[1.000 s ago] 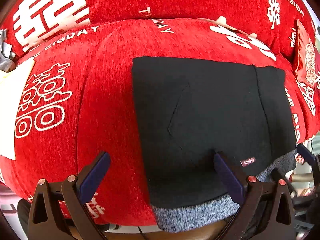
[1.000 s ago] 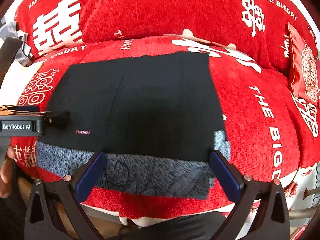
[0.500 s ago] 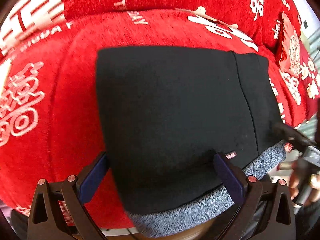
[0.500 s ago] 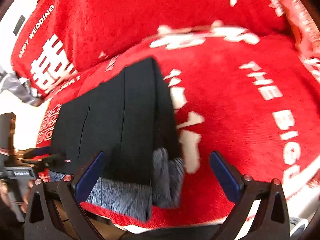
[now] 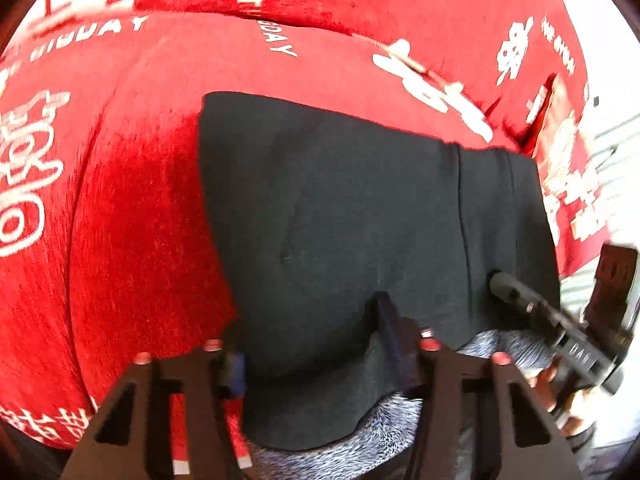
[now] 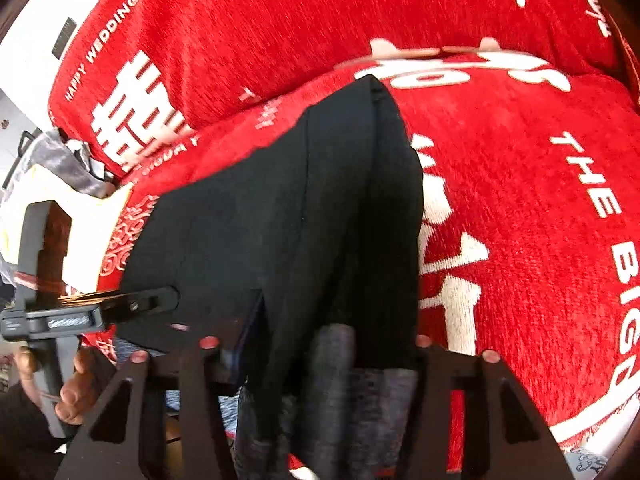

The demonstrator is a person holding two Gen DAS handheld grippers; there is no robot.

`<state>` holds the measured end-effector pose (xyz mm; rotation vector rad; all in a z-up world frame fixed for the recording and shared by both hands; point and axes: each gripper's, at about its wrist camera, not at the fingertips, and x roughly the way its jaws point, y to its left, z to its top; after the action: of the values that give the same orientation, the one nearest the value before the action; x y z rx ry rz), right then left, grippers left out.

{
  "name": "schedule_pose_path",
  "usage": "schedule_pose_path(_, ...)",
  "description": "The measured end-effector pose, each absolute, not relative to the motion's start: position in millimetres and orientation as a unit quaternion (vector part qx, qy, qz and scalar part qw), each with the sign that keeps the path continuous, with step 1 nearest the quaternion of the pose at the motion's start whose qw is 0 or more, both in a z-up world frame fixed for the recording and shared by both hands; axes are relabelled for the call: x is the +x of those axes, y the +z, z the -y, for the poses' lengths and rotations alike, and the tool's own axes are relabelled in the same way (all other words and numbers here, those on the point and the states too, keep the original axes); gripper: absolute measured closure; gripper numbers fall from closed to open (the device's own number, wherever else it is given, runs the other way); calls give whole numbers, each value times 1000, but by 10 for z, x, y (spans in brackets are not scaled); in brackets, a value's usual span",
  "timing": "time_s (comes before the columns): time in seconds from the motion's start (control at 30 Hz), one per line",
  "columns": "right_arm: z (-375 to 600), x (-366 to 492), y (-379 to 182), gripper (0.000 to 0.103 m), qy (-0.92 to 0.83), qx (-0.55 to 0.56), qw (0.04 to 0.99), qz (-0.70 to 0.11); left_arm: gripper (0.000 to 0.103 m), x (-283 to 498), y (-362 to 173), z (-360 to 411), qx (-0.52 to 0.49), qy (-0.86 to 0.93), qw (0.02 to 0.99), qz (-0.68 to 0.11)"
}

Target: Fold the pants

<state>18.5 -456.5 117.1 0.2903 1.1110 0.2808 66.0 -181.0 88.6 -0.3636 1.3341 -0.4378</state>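
The black pants point(image 5: 360, 220) with a grey marled waistband point(image 5: 344, 452) lie folded on a red sofa cover point(image 5: 132, 240). My left gripper point(image 5: 312, 344) is shut on the pants' near left edge, close to the waistband. My right gripper point(image 6: 332, 344) is shut on the pants' near right edge, and the black cloth point(image 6: 288, 220) bunches up between its fingers. The right gripper's finger also shows in the left wrist view point(image 5: 532, 312), and the left gripper shows in the right wrist view point(image 6: 120, 304).
The red sofa back point(image 6: 320, 12) with white lettering rises behind the pants. A white cushion point(image 6: 92, 232) and grey cloth point(image 6: 68, 160) lie at the far left. A red packet point(image 5: 560, 136) rests at the right.
Both grippers have gone from wide open to shut on the near edge of the pants. The right side of the pants has bunched and lifted.
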Motion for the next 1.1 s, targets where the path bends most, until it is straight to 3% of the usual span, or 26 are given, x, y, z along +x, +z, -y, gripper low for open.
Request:
schedule_pose_path(0.4,3621,156,1886,55,193,93,847,-487,55,537,1391,999,-168,-163,783,-576)
schedule_pose_path(0.6,3070,388,1690,55,220,106,829,-502,55,610,1414,423,-153,-115,793,-579)
schedule_pose_path(0.77,2920,533,1244,55,204,109,808,-542,55,695,1035,322,-142,-109,775,-606)
schedule_pose_path(0.83,2948,553,1066,51,179,103,805,-556,47,733,856,286,-143,-107,769,-614)
schedule_pose_path(0.9,3046,553,930,30,156,112,800,-569,36,738,741,219,-169,-108,762,-616)
schedule_pose_path(1.1,3207,443,1195,24,96,78,821,-558,34,584,882,-40,-168,-92,775,-602)
